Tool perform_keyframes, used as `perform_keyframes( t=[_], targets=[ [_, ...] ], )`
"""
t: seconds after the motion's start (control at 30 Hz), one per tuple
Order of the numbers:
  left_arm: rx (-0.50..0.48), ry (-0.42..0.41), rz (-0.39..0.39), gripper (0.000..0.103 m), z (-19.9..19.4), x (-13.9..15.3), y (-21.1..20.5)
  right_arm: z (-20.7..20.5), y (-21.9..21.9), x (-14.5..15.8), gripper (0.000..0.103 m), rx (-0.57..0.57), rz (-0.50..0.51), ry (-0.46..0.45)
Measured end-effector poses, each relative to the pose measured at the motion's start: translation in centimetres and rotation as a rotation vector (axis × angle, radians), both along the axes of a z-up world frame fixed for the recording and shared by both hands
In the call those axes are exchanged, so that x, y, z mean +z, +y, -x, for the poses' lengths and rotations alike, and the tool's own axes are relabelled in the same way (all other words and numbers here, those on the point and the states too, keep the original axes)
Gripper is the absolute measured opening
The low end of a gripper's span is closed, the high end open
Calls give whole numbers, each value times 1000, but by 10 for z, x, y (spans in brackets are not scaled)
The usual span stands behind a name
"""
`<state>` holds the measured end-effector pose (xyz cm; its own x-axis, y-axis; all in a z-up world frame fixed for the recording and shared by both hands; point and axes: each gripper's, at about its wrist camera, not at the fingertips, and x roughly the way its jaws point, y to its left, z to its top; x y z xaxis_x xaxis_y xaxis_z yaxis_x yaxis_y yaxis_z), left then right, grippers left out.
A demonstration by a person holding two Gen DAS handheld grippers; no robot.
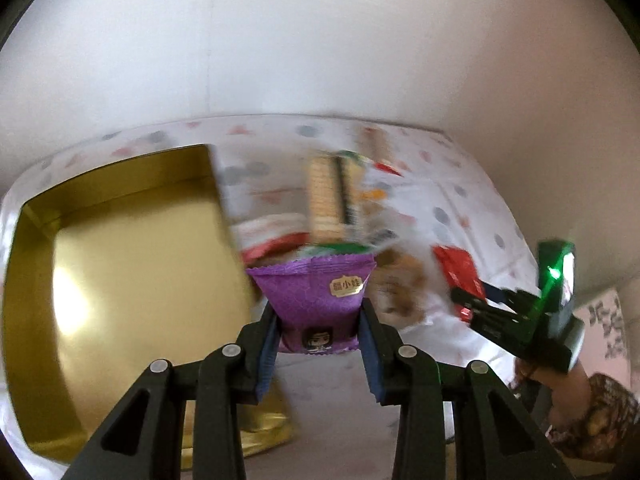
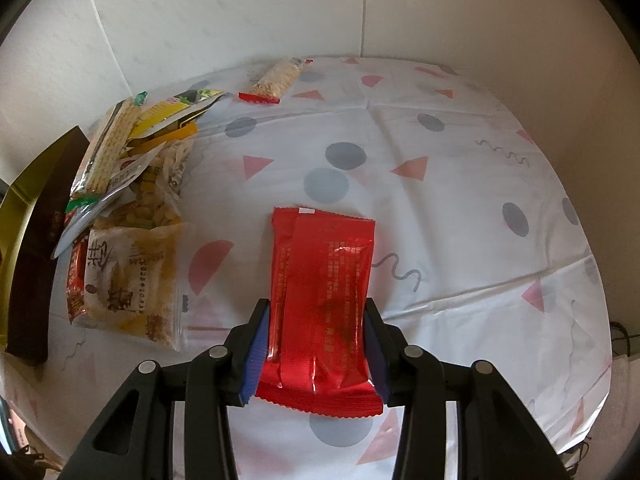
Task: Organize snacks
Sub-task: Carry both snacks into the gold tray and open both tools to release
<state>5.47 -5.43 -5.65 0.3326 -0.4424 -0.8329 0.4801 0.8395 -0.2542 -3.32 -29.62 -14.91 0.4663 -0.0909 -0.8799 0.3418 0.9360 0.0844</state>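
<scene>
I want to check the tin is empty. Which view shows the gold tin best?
The left wrist view: the gold tin shows its open, bare inside. The right wrist view catches only a sliver of its edge at far left.

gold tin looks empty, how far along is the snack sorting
Done: nothing visible inside the gold tin. In hand: the left gripper clamps a purple packet, and the right gripper clamps a red packet. Left: the snack pile and a wafer bar on the tablecloth.
</scene>
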Motion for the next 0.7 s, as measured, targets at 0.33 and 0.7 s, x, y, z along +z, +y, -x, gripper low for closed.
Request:
perform_keyframes(
  t=[0.33, 0.7],
  targets=[
    [199, 32, -38, 37, -49, -14, 89, -5, -4, 5, 38, -81, -66, -4],
    [360, 75, -142, 37, -107, -47, 158, -10, 17, 56, 38, -120, -50, -127]
  ],
)
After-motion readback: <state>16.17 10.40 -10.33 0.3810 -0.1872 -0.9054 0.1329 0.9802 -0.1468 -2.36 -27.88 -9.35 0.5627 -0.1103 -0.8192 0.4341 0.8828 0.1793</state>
